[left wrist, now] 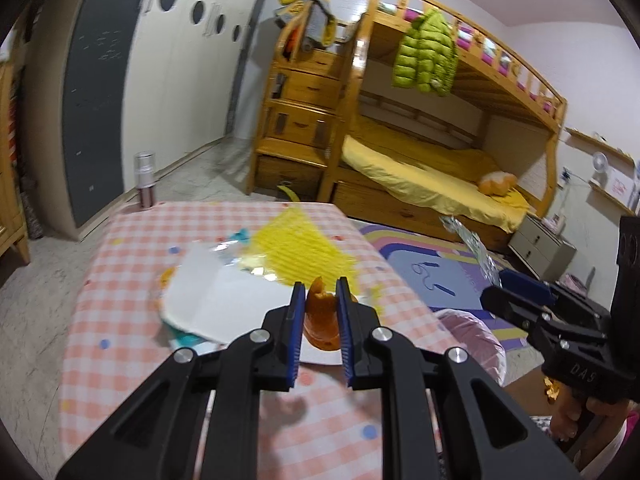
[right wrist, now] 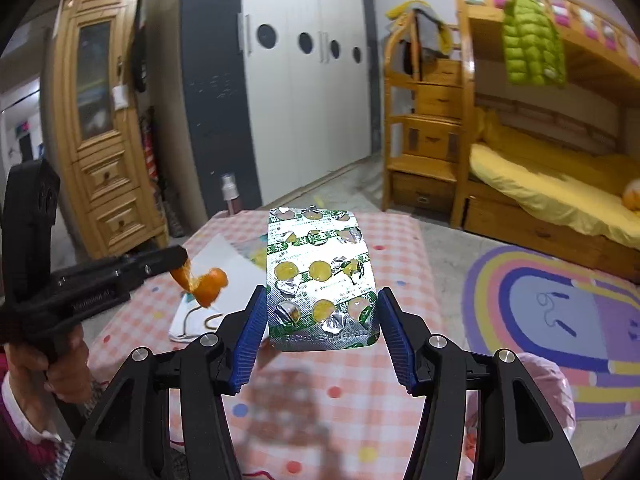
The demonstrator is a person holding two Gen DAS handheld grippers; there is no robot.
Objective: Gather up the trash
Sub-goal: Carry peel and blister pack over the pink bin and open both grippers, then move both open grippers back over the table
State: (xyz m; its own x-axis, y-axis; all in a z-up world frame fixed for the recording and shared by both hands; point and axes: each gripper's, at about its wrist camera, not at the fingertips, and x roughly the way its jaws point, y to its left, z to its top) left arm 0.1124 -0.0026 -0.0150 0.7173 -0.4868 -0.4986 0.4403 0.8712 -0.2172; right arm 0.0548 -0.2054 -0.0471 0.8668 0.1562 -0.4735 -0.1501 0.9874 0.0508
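My left gripper (left wrist: 318, 316) clamps an orange peel (left wrist: 320, 320) above the checked surface (left wrist: 120, 340). My right gripper (right wrist: 320, 332) holds a used blister pack (right wrist: 322, 276) between its pads, raised over the surface's near right side.

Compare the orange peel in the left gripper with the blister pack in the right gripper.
The orange peel is curled, thick and plain orange; the blister pack is a flat silver foil sheet with green print and torn pockets. The peel is narrow between the left gripper pads; the pack spans the wider right gripper. Both are held above the checked table.
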